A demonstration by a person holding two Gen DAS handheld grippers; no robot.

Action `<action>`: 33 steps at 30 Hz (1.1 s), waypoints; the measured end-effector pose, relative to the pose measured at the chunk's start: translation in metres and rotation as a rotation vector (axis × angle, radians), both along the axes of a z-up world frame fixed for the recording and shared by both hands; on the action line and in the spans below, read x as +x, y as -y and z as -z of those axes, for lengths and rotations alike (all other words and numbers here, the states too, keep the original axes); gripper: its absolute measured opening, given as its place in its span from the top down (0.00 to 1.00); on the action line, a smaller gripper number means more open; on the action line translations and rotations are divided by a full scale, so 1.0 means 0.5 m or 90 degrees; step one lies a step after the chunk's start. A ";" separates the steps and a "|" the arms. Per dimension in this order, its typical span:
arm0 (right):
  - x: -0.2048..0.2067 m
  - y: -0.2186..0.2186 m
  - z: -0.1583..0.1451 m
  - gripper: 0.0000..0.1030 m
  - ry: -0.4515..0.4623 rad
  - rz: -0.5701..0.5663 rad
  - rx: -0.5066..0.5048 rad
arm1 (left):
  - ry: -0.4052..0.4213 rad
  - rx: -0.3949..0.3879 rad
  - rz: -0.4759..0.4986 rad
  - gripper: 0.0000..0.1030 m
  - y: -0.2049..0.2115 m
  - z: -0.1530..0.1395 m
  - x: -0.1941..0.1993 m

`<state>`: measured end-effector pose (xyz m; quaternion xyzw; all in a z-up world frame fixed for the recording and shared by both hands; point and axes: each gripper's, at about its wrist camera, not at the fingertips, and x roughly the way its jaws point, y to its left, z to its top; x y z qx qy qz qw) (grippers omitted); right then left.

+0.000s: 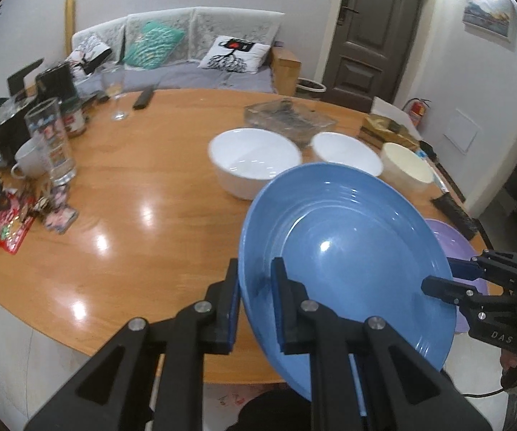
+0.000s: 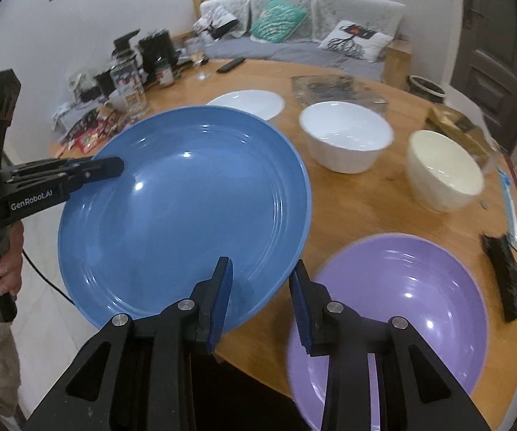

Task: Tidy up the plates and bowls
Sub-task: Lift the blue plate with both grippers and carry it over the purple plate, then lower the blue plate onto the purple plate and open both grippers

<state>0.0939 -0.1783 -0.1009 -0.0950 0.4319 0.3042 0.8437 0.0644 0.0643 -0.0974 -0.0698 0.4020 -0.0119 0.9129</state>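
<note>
**Blue plate carried on its rim above the purple plate.**

My left gripper (image 1: 256, 298) was clamped on the near rim of the blue plate (image 1: 348, 251), one pad under the rim and one on the upper face, holding it tilted above the table (image 1: 143, 186). My right gripper (image 2: 260, 294) stood with fingers apart at the plate's opposite edge, gripping nothing. The purple plate (image 2: 402, 287) lay flat on the table, just beside and below the blue plate, on its right-gripper side. I judged stacking needed a short move that way. Beyond the blue plate stood two white bowls (image 2: 346, 140) and a cream bowl (image 2: 445, 176).
</note>
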 end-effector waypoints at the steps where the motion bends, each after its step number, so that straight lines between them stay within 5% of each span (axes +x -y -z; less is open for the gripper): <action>1: -0.001 0.011 -0.002 0.74 0.002 0.005 0.002 | 0.000 0.001 0.008 0.88 0.015 -0.004 0.004; 22: 0.015 0.275 0.015 0.74 0.018 0.151 0.009 | -0.059 0.042 0.150 0.87 0.291 0.027 0.096; 33: 0.015 0.339 0.054 0.74 -0.004 0.182 -0.012 | -0.095 0.071 0.195 0.85 0.368 0.070 0.124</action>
